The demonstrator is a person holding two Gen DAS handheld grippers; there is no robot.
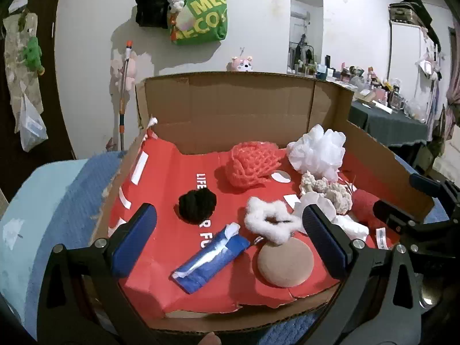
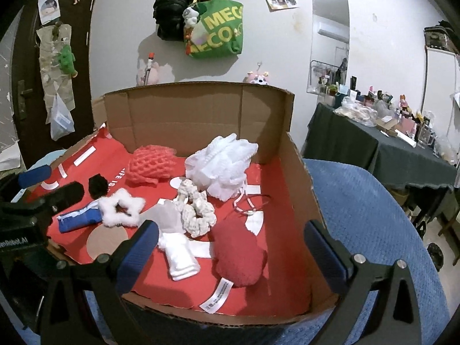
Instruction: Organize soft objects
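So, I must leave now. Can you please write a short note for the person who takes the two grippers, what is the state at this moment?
Left gripper: open, empty, above the near left of the cardboard box.
Right gripper: open, empty, above the near right.
In the box: black pompom, blue tissue pack, tan sponge, white star scrunchie, cream scrunchie, white sock, red knit piece, white bath pouf, coral foam net.
Done: nothing visibly sorted.
Left: everything.
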